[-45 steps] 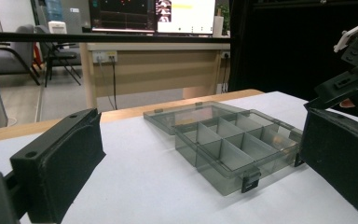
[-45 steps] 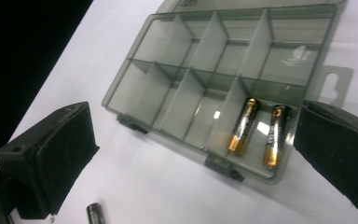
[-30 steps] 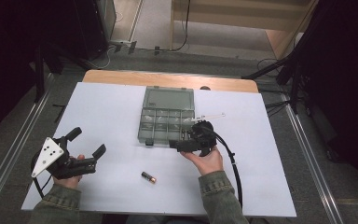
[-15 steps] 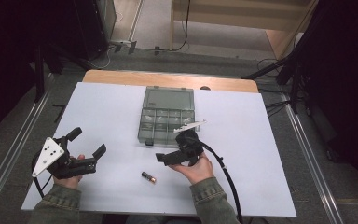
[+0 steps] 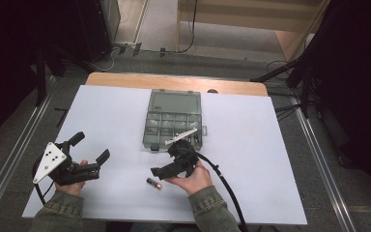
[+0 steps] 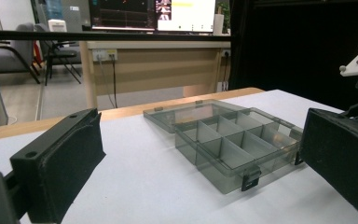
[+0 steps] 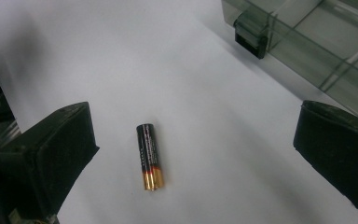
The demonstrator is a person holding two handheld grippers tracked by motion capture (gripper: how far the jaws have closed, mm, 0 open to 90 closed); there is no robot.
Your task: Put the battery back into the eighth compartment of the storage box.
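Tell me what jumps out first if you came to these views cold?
The small battery lying alone on the white table, right between the open jaws of the right gripper. Behind it sits the clear compartment box with its lid folded open, near the table's middle. The left gripper hangs open off to the left, holding nothing.

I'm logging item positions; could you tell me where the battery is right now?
The battery lies flat on the white table, just left of the right gripper, nearer the person than the compartment box.
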